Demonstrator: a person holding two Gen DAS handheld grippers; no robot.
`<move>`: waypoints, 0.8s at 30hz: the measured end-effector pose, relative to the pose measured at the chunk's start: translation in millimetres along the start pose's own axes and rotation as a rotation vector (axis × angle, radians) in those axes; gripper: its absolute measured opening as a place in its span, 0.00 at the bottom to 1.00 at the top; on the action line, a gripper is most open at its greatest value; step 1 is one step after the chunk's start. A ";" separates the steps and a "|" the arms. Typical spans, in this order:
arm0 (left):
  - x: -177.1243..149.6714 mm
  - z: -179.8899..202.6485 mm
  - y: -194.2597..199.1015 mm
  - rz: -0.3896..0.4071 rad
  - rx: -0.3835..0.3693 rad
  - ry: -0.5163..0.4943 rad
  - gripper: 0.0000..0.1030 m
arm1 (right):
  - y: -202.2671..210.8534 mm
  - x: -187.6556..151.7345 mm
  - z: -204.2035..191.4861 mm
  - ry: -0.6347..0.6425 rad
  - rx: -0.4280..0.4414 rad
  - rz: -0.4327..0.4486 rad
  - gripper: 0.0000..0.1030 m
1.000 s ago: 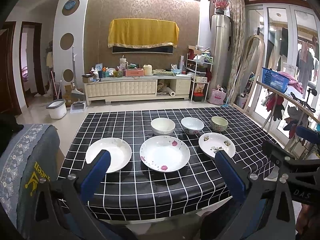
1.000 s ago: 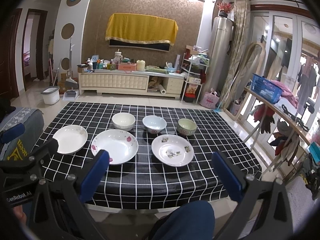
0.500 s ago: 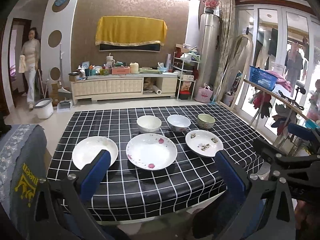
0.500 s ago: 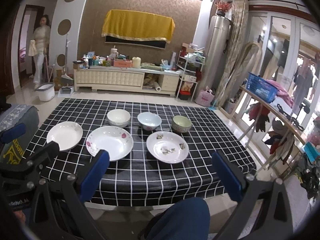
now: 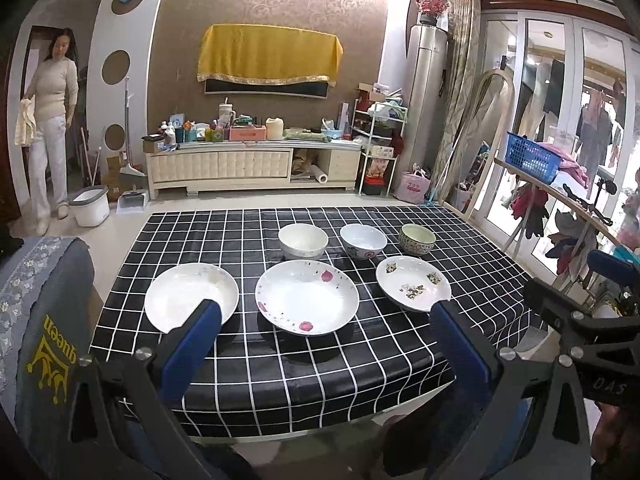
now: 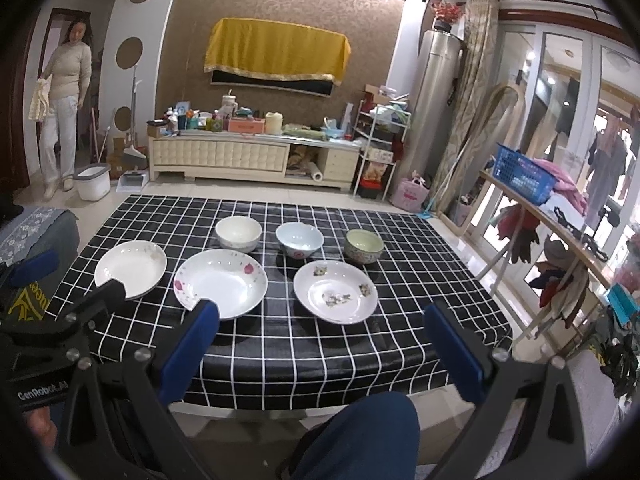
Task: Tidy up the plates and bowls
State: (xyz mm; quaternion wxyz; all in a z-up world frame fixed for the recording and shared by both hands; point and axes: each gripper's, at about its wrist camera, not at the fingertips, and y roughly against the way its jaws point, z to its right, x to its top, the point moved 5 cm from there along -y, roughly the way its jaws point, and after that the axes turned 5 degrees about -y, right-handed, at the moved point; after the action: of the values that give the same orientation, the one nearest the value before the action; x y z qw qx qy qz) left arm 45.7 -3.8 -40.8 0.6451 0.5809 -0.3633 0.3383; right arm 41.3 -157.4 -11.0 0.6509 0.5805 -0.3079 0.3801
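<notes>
On the checked table (image 5: 280, 364), three plates (image 5: 307, 297) lie in a row at twelve o'clock from the spread, empty left gripper (image 5: 320, 334). Three bowls (image 6: 299, 239) line up behind them, eleven to one o'clock of the equally spread right gripper (image 6: 320, 330).

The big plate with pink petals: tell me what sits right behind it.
Behind the big plate stands the white bowl, its base hidden by the plate's rim. The blue-white bowl sits farther right, on the checked tablecloth.
</notes>
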 end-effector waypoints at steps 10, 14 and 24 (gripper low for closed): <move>-5.9 -3.7 -7.4 -0.026 -0.001 0.003 1.00 | -7.7 -1.5 -5.4 0.007 0.002 -0.028 1.00; -18.9 -12.1 -35.3 -0.141 -0.001 0.008 1.00 | -35.5 -11.5 -12.6 -0.001 0.035 -0.123 1.00; -81.5 -89.2 -125.4 -0.456 0.078 0.092 1.00 | -164.0 -66.6 -75.0 -0.014 0.227 -0.497 1.00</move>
State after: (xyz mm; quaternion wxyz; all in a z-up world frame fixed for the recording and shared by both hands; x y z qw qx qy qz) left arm 118.8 71.7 -179.6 0.6977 0.6564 -0.1798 0.2238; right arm 143.3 -98.4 -163.0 0.6530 0.7100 -0.1159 0.2368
